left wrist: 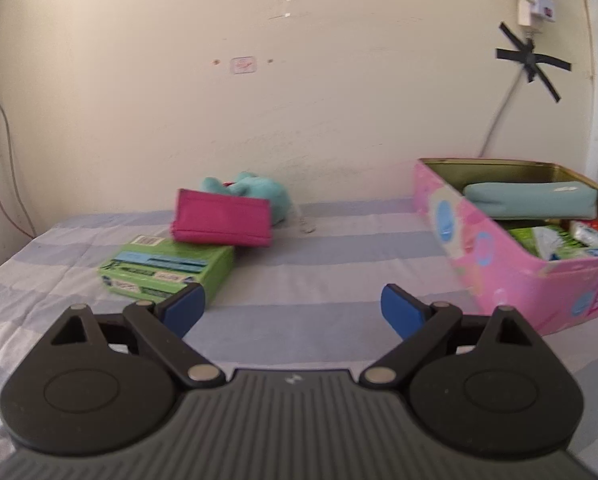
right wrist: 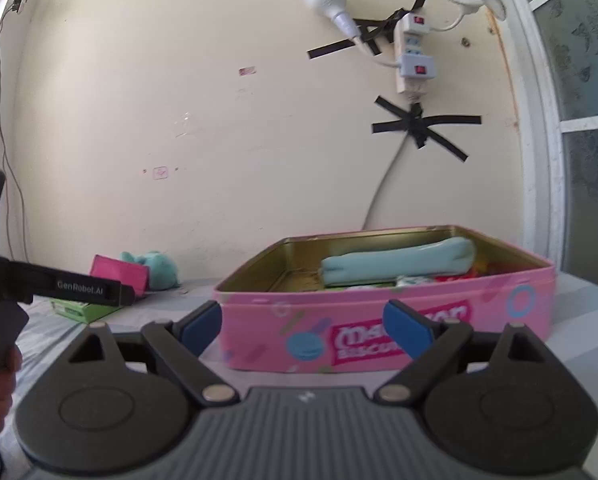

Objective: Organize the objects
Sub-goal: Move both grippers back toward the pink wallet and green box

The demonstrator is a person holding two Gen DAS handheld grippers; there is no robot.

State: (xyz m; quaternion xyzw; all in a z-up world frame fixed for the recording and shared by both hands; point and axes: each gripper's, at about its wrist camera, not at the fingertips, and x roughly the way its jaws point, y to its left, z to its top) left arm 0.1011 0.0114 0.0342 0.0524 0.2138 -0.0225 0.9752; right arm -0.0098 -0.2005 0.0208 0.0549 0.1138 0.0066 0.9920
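My left gripper (left wrist: 293, 306) is open and empty above the striped bed, just short of a green box (left wrist: 167, 266). A magenta pouch (left wrist: 223, 219) leans on that box, with a teal plush toy (left wrist: 255, 192) behind it. A pink biscuit tin (left wrist: 499, 256) stands at the right with a teal pencil case (left wrist: 531, 199) and packets inside. My right gripper (right wrist: 303, 326) is open and empty in front of the tin (right wrist: 379, 320). The pencil case (right wrist: 399, 264), the pouch (right wrist: 119, 274), the plush (right wrist: 159, 268) and the green box (right wrist: 79, 308) show there too.
The striped bed sheet (left wrist: 319, 248) runs back to a cream wall. A power strip (right wrist: 413, 56) and a taped cable hang on the wall above the tin. A window frame (right wrist: 539, 120) stands at the right. The left gripper's handle (right wrist: 3, 320) shows at the left.
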